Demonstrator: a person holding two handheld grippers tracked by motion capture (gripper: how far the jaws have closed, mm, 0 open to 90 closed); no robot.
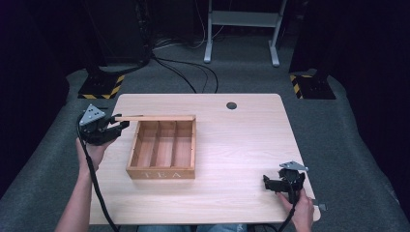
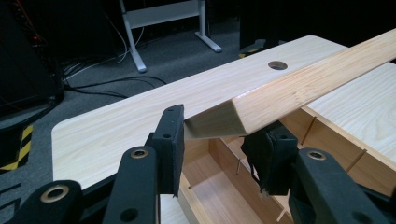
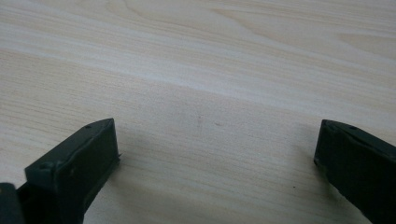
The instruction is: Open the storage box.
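A wooden tea box [image 1: 162,173] with three bare compartments stands left of the table's middle, "TEA" on its front wall. Its lid [image 1: 154,118] is swung up along the back edge and juts out past the box's left side. My left gripper [image 1: 121,126] is at that jutting end, shut on it. In the left gripper view the lid [image 2: 303,84] slants up to the right, its near end between the pads [image 2: 170,140] of the left gripper [image 2: 219,144], above the box's inside [image 2: 210,196]. My right gripper [image 1: 271,182] rests open near the front right corner; in its own view the right gripper [image 3: 217,149] has bare tabletop between its jaws.
The light wood table [image 1: 241,145] has a round cable hole [image 1: 231,105] near its back edge. Beyond it are grey carpet, cables, a white frame's legs [image 1: 241,29] and two stands with yellow-black striped bases [image 1: 101,87].
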